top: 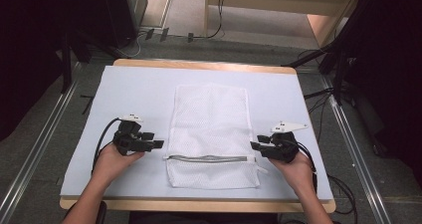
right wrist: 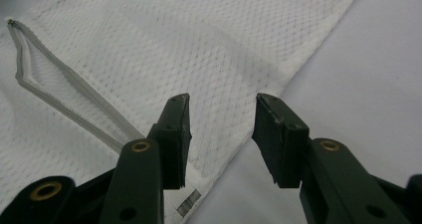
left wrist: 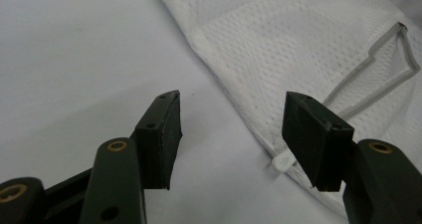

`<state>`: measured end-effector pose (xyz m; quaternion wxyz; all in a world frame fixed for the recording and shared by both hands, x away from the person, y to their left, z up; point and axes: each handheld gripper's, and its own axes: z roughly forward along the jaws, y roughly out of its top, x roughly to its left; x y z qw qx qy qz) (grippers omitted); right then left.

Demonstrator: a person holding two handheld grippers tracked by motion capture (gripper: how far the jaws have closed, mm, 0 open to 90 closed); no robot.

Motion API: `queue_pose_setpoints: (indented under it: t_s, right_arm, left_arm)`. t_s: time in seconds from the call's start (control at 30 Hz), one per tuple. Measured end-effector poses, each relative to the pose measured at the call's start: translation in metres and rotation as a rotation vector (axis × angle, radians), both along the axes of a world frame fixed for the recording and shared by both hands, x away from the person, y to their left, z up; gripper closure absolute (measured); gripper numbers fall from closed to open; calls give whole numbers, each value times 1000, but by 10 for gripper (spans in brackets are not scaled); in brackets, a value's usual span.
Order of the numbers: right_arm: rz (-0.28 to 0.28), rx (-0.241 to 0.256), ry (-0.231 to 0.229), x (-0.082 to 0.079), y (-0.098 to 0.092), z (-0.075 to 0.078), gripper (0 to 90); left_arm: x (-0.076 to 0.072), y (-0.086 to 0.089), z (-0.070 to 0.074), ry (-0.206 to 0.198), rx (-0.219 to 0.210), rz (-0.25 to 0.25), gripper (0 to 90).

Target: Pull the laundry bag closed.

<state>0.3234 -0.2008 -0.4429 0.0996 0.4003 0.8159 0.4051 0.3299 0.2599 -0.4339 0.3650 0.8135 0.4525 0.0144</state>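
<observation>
High view: a white mesh bag [top: 211, 134] lies flat in the middle of the table [top: 139, 92], long side running away from the person. Its grey zipper [top: 209, 158] crosses the bag near the close end and gapes slightly. The left gripper [top: 155, 144] sits just beside the bag's left edge at the level of the zipper, pointing inward. The right gripper [top: 254, 146] sits at the bag's right edge, also pointing inward, its tips at the edge of the mesh. A hand holds each from below, and a cable [top: 102, 139] loops off the left one.

Left gripper view: the jaws stand wide apart with nothing between them. They hover over the table, and the bag's edge [left wrist: 239, 109] runs diagonally between them. A small white tab [left wrist: 282, 162] pokes out from the bag's edge next to the right-hand jaw. The zipper [left wrist: 378, 69] shows farther off, partly open.

Right gripper view: the jaws are open, a moderate gap, holding nothing. The bag's edge [right wrist: 259, 119] passes through the gap, mesh under the left-hand jaw and bare table under the other. The open zipper [right wrist: 64, 92] slants off to the left. A small label [right wrist: 189, 201] lies at the bag's edge near the bottom.
</observation>
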Motion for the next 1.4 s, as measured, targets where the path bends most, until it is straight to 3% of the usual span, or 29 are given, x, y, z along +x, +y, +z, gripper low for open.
queue_pose_setpoints:
  t_s: [0.37,0.87,0.97,1.33,1.4]
  right_arm:
    - [-6,19,45,-1,2,0,559]
    - [23,43,90,-1,10,2,662]
    - [21,52,91,-2,12,5,684]
    - [84,45,105,-8,41,13,738]
    - [93,50,105,-9,45,15,739]
  left_arm:
    - [1,-4,-1,-21,15,-25,411]
    - [-2,-2,0,-23,12,-22,424]
    - [-5,-1,3,-3,2,-16,478]
    - [-24,-3,10,30,-2,-59,880]
    - [-26,-2,11,34,-18,-58,900]
